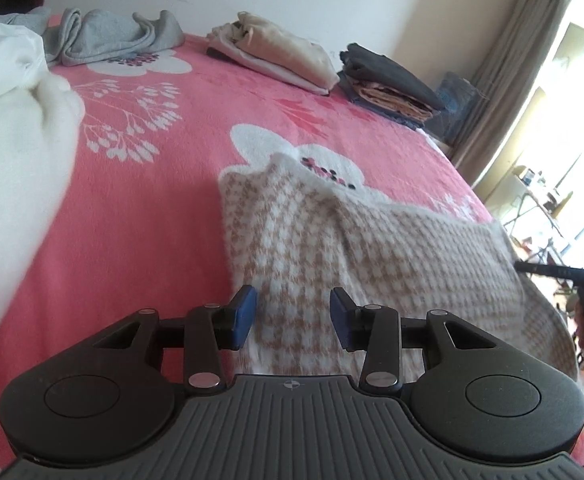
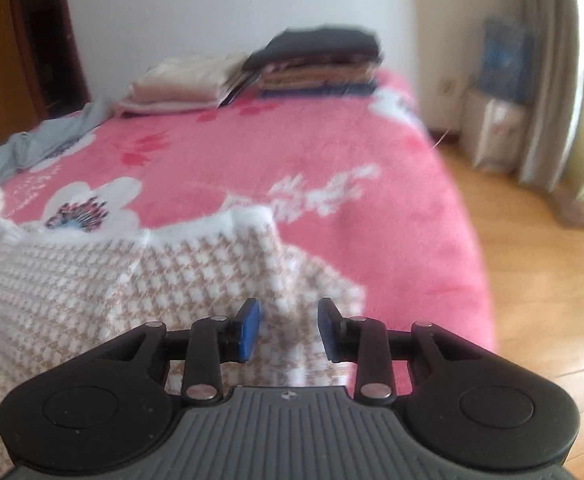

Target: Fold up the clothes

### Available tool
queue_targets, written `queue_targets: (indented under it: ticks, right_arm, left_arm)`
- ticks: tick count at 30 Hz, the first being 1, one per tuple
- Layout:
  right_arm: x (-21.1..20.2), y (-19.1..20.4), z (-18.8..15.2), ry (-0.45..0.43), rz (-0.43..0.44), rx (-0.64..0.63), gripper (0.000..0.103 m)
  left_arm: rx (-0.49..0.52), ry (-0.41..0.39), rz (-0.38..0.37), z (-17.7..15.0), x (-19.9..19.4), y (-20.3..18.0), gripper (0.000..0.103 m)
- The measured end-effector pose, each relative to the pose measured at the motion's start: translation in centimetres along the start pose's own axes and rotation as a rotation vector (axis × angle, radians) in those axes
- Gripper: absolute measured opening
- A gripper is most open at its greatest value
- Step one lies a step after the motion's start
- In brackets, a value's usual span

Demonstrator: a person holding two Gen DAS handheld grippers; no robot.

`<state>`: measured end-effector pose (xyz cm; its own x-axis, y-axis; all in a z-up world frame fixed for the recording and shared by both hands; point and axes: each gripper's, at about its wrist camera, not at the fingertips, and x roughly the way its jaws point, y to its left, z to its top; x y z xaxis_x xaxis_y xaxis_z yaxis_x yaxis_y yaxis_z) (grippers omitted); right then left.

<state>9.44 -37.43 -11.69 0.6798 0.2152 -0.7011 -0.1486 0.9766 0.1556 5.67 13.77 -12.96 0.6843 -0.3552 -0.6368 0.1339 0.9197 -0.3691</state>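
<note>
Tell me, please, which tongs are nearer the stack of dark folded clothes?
Right, probably. The dark stack lies straight beyond the right tongs, but far off to the right of the left tongs.

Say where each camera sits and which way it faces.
Left wrist: on the left gripper, jaws apart, looking down across the houndstooth garment and pink blanket toward the wall.
Right wrist: on the right gripper, jaws apart, over the garment's edge toward the bed's far corner and wooden floor.
Shared: garment, blanket, folded stacks.

No readable text, label, brand or number shows anywhere in either view.
</note>
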Motion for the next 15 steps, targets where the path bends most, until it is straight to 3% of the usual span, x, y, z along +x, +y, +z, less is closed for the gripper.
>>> queue_targets:
  ticks: [2, 3, 4, 8, 11, 15]
  right_arm:
    - [0.7, -0.8, 0.0, 0.004, 0.071, 0.050, 0.031]
    - [0.8, -0.9, 0.1, 0.001, 0.072, 0.058, 0.017]
    - [0.9, -0.9, 0.1, -0.005, 0.074, 0.067, 0.011]
    - [-1.7, -1.0, -0.3, -0.100, 0.059, 0.096, 0.007]
    - [-2.1, -1.6, -0.4, -0.107, 0.049, 0.117, 0.007]
    - [0.4, -2.2, -1.1, -0.058, 0.006, 0.111, 0.007]
  left_arm:
    - [0.007, -0.003, 0.023, 0.2, 0.6, -0.1, 0.040]
    - [0.007, -0.005, 0.028, 0.3, 0.8, -0.1, 0.040]
    - [0.007, -0.007, 0.032, 0.5, 0.9, -0.2, 0.040]
    - [0.012, -0.015, 0.037, 1.0, 1.4, -0.4, 0.040]
    - [0.025, -0.017, 0.033, 1.3, 1.9, -0.7, 0.040]
    - [0.058, -0.019, 0.048, 1.4, 2.9, -1.4, 0.040]
